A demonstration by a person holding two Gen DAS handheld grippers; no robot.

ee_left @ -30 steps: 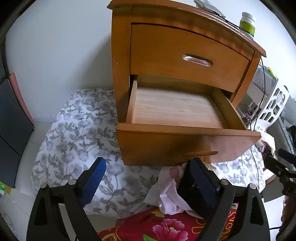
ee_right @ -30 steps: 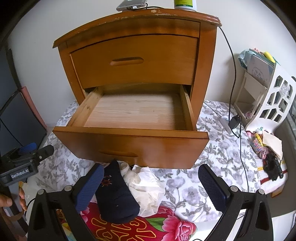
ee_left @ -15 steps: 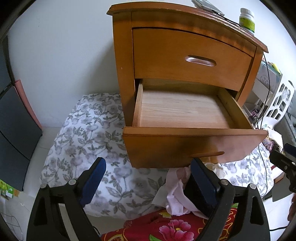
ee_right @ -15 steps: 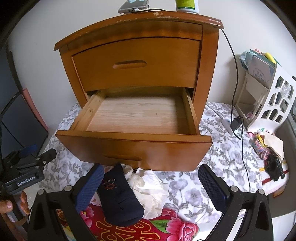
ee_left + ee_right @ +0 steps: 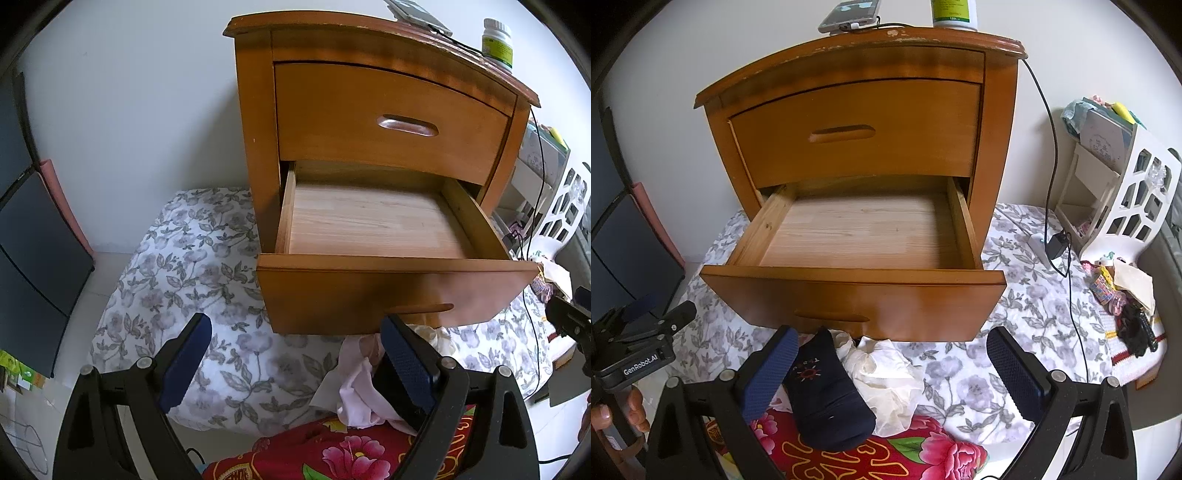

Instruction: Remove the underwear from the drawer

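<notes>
The drawer (image 5: 857,236) stands pulled out and bare; the underwear (image 5: 827,398) lies heaped on the bedding below it; soft, light, floppy, best pinched at a bunched fold; left gripper (image 5: 295,365) and right gripper (image 5: 892,373) both gape, holding nothing.

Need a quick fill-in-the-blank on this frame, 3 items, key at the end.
1. The lower drawer of the nightstand is pulled ____.
2. The garments inside that drawer number ____.
3. The navy garment lies next to a ____ one.
4. Both grippers, left and right, are ____.

Missing: open; zero; cream; open
</notes>
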